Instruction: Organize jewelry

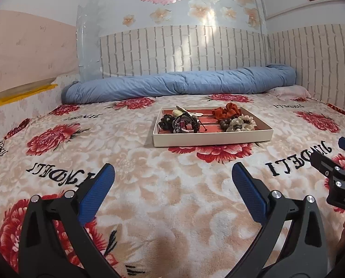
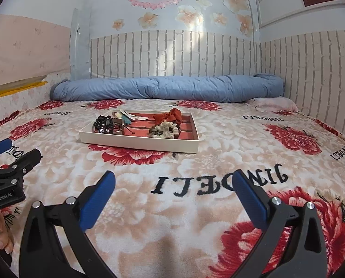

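both grippers hovered low over the bed [image 1: 172,199], side by side and level, fingers pointing toward the far edge where a rolled blue quilt [image 1: 179,84] lay along the brick-patterned wall. the left gripper [image 1: 172,178] had its blue-padded fingers [image 1: 96,194] spread wide with nothing between them; the right gripper [image 2: 173,180] was spread just as wide and likewise empty. in the left wrist view the right gripper showed at the right border, and in the right wrist view the left gripper showed at the left border, with part of a hand [image 2: 2,234] under it, fingertips against the floral blanket.

the jewelry tray [image 1: 211,139], a shallow cream box with a red lining, sat on the blanket toward the middle of the bed, well apart from both grippers and nearer the far edge. inside it, a dark tangle of bracelets [image 1: 177,122] filled the left end; a rust-red scrunchie [image 1: 227,112] lay at the far right, with a cream scrunchie [image 1: 242,122] just in front of it, touching. a few pale pieces lay at the tray's far side, too small to identify.
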Tool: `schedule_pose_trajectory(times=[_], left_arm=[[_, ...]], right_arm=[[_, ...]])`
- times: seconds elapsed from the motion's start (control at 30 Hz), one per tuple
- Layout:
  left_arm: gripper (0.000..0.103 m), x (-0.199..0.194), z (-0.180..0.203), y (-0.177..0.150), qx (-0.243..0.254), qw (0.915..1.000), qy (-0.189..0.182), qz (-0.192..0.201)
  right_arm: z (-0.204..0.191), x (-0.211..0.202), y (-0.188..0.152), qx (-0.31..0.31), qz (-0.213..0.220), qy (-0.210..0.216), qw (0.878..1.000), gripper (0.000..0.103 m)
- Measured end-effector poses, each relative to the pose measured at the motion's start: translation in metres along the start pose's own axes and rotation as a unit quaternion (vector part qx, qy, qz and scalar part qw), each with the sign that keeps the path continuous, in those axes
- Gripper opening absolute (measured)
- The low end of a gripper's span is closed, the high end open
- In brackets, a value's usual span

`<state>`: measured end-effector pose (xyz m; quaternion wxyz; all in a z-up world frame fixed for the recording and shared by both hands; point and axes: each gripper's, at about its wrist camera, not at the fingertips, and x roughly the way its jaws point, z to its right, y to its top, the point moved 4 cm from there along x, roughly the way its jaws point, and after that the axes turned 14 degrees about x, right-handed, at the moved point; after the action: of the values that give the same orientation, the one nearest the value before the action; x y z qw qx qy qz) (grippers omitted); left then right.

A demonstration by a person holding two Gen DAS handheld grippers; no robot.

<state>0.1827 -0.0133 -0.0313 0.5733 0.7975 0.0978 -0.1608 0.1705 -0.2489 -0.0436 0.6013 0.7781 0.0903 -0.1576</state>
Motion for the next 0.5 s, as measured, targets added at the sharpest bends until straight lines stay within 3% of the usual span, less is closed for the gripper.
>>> schedule_pose_trajectory(times=[0.5], left_arm=[[0.098, 0.0012, -0.0014, -0.0002, -0.005, 1.0000, 0.006, -0.003]], right_arm=[[0.0006, 0.0003, 0.0003, 0.001, -0.001, -0.005, 1.000, 0.099]])
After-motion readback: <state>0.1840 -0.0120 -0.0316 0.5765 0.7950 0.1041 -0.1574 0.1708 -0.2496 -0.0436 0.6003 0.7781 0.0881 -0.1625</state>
